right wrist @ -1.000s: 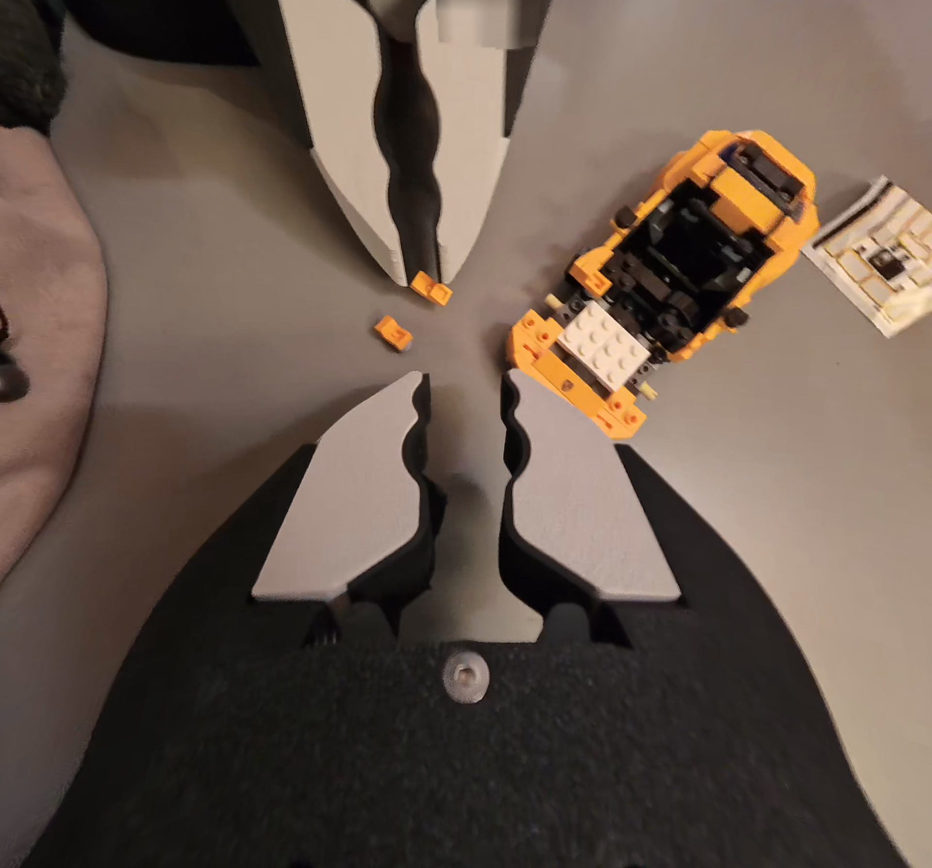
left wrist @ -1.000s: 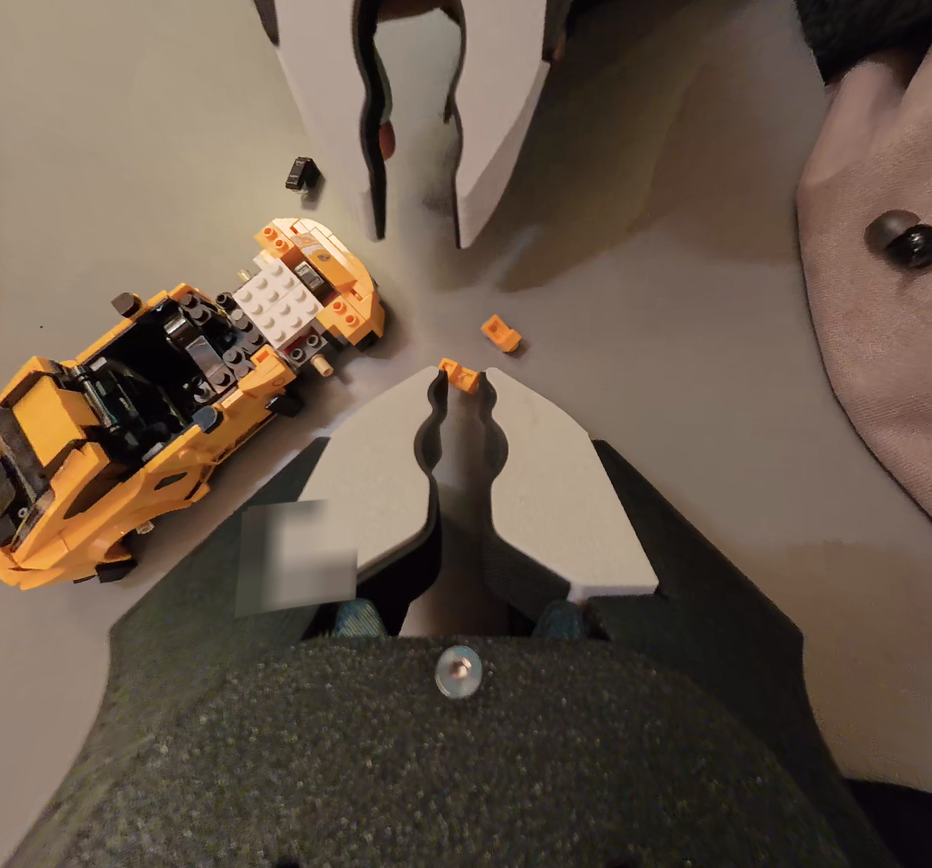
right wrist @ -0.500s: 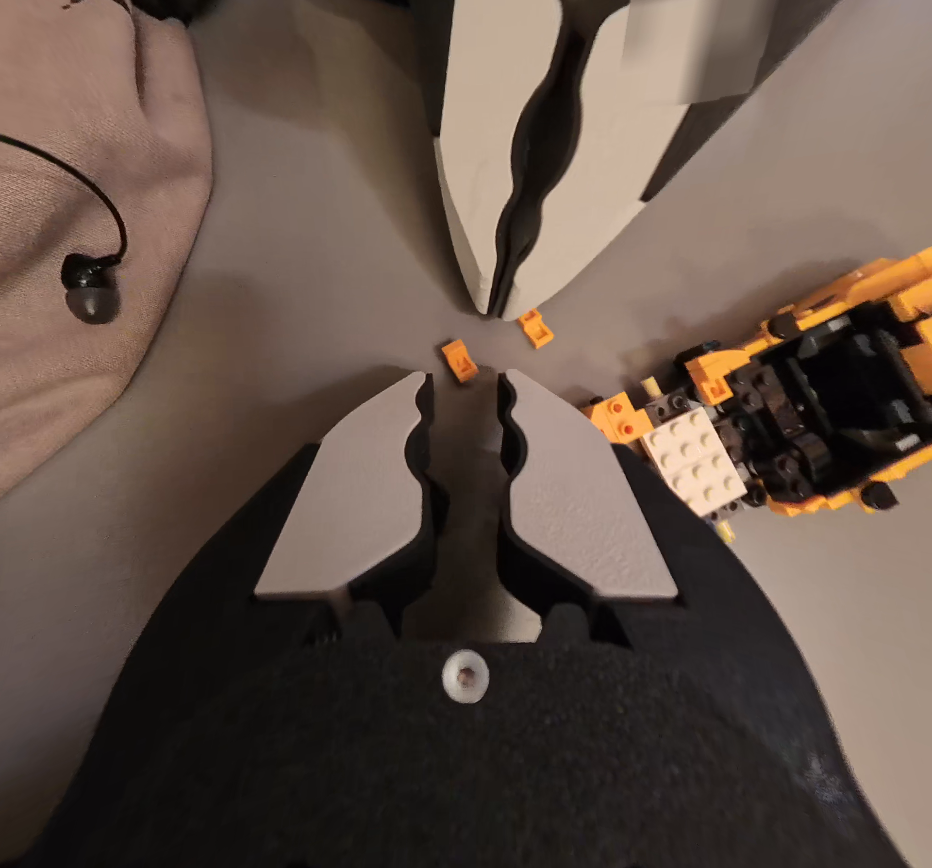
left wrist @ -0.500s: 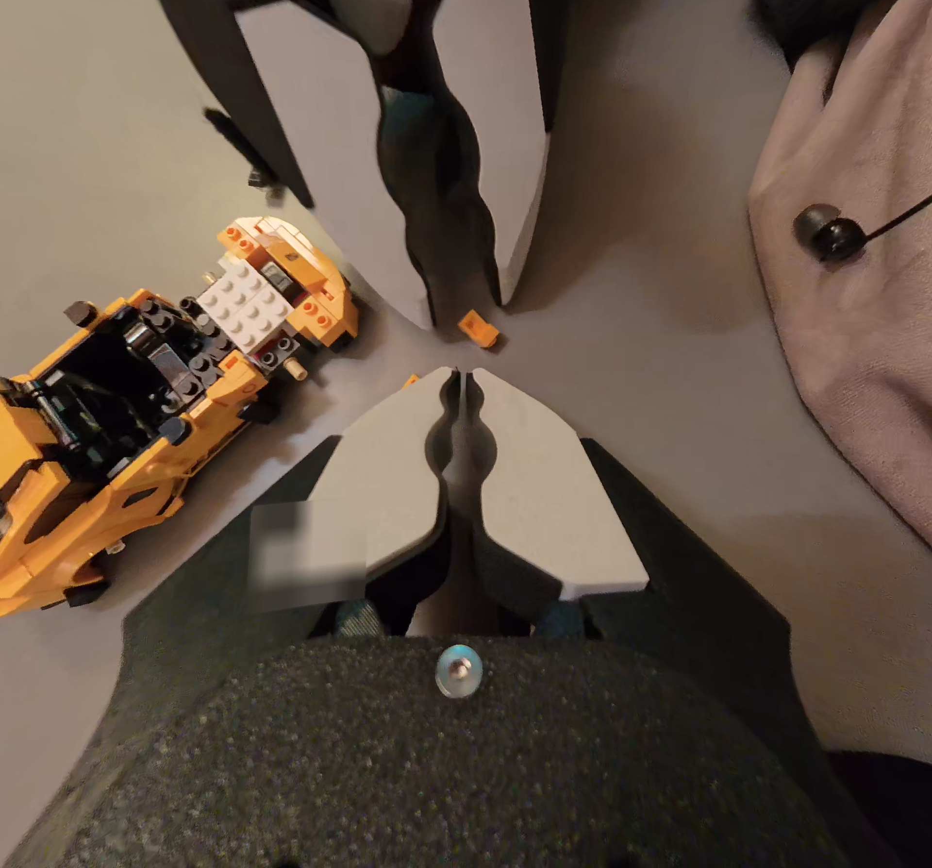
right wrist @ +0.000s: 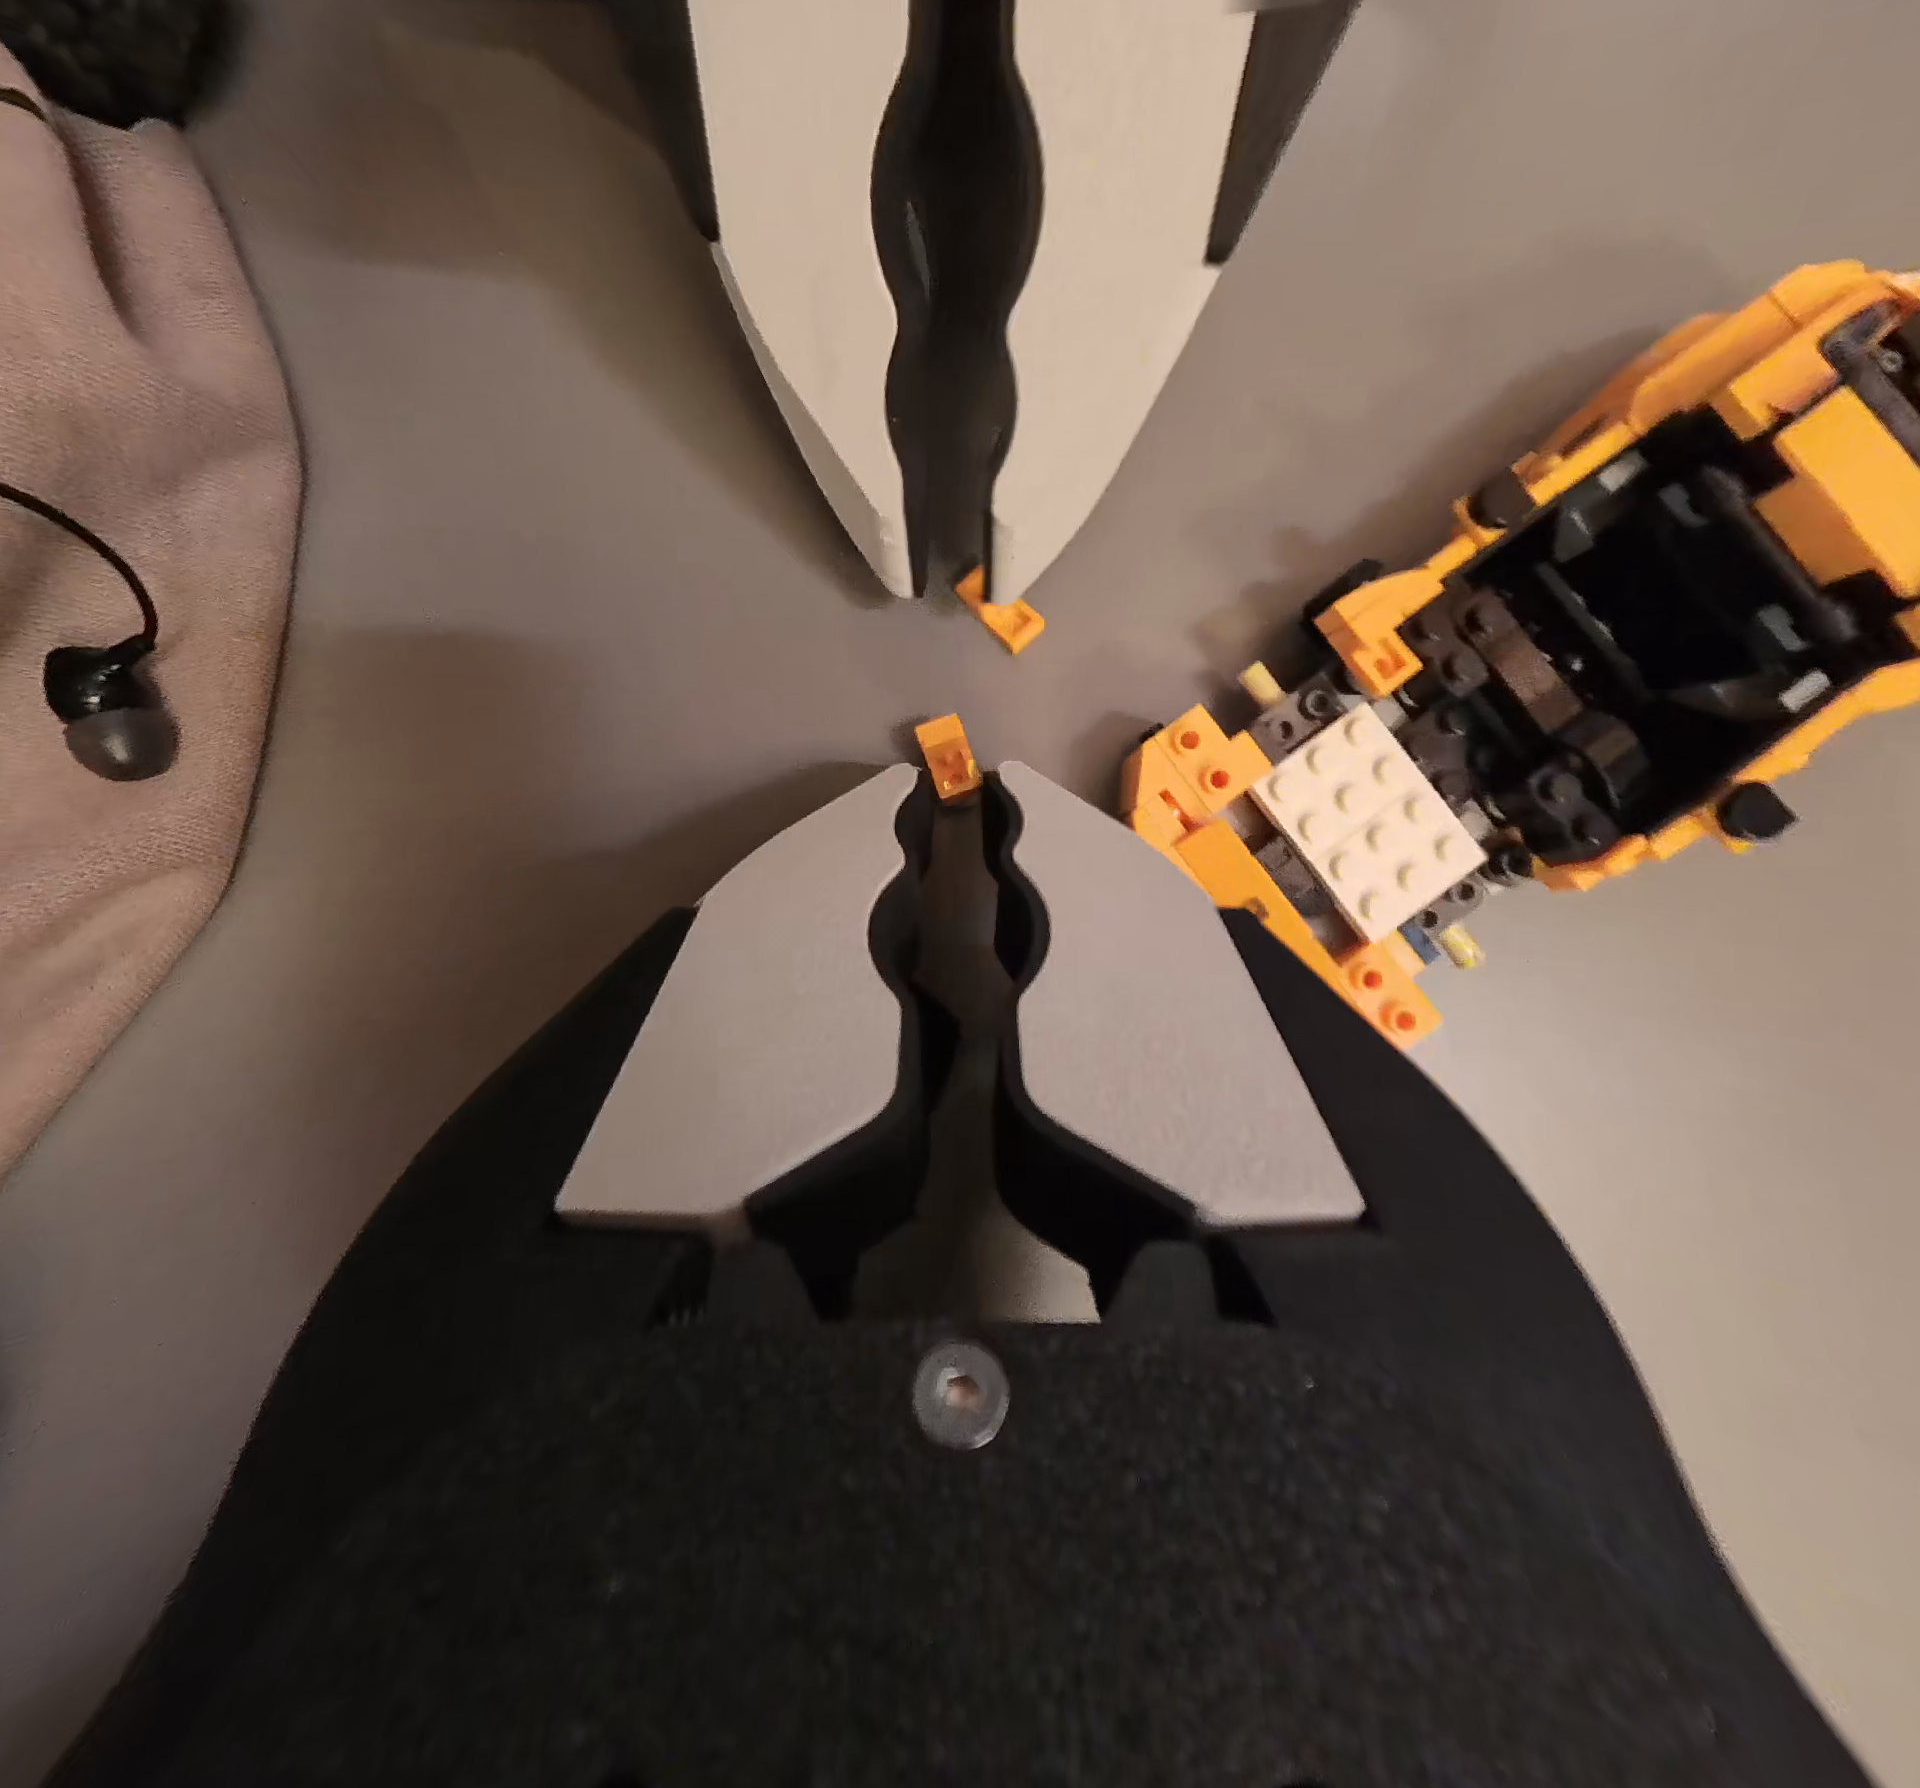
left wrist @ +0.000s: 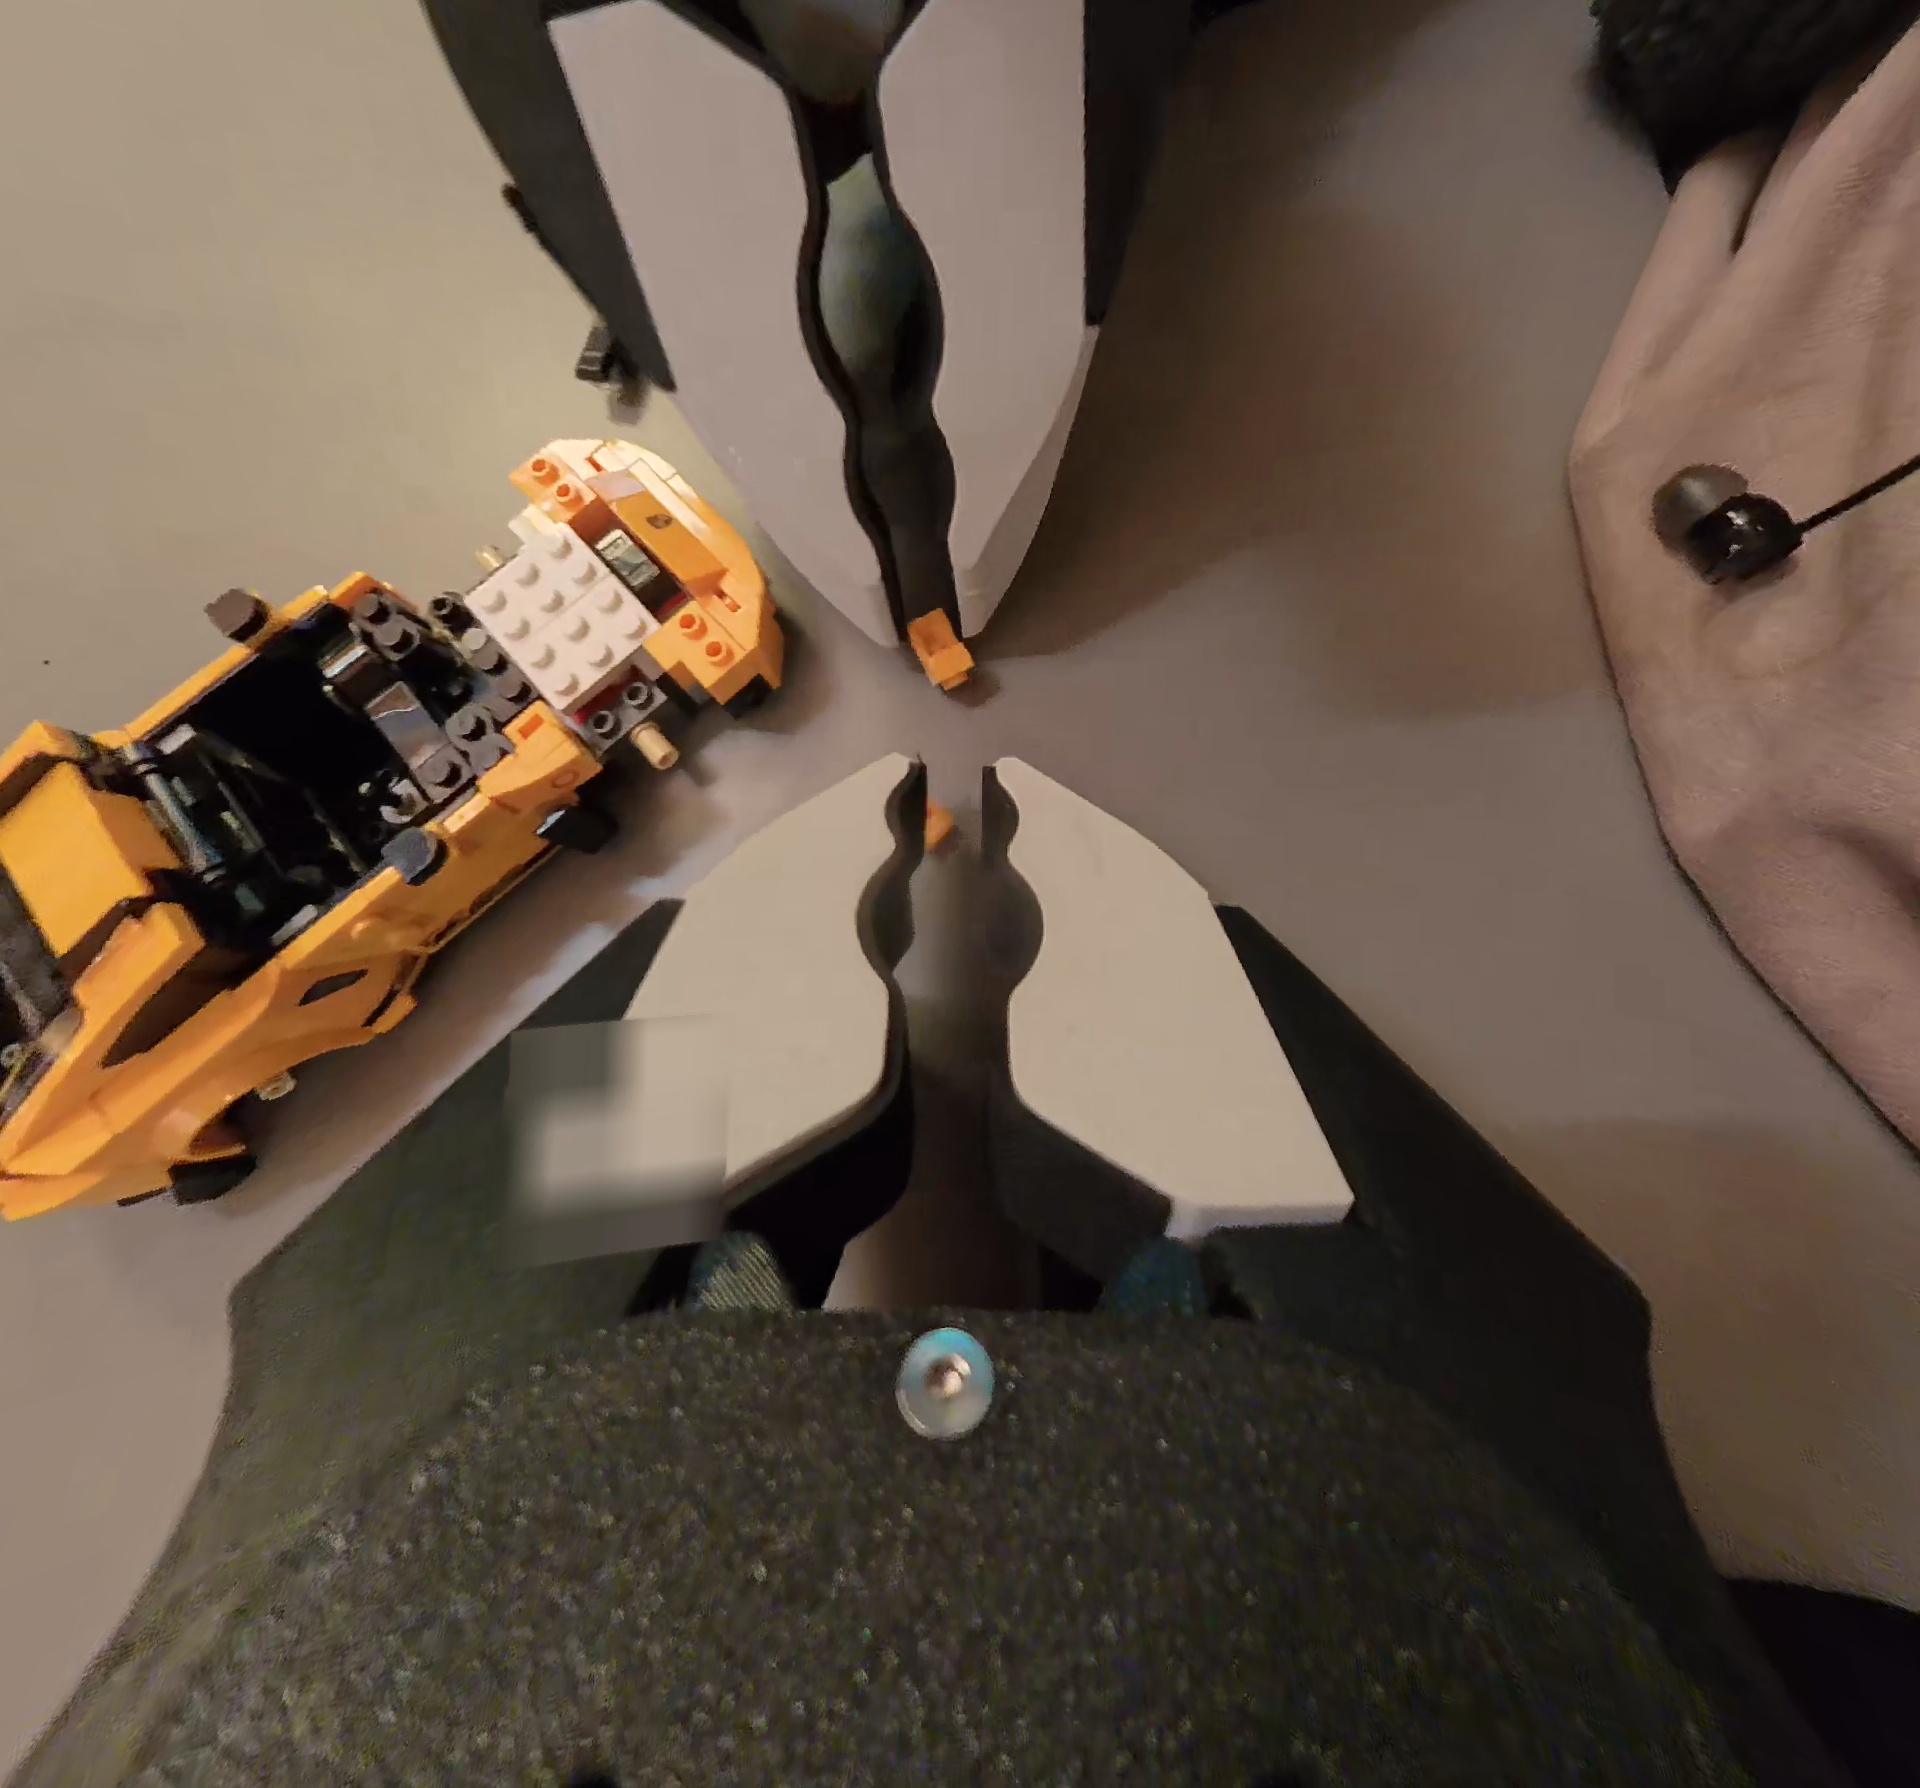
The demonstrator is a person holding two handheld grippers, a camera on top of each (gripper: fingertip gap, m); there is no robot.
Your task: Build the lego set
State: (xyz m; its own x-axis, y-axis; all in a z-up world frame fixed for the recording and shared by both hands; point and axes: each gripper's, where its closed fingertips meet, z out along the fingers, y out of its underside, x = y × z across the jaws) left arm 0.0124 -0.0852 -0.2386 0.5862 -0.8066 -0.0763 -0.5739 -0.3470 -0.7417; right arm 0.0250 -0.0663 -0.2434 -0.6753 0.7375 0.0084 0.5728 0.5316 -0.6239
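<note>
The table [left wrist: 1351, 699] is plain grey, and no more of the room shows. The left claw [left wrist: 954, 772] and the right claw [right wrist: 958, 770] point tip to tip, both just a little apart. A small orange piece [left wrist: 938, 822] sits between the left claw's tips. A second orange piece [right wrist: 948, 756] sits between the right claw's tips. I cannot tell if either is pinched. The orange toy car [left wrist: 312, 803] lies left of the left claw. A pink cloth [left wrist: 1766, 699] with an earbud [left wrist: 1714, 523] lies to its right. Only the left view shows a tiny black piece [left wrist: 594, 356].
</note>
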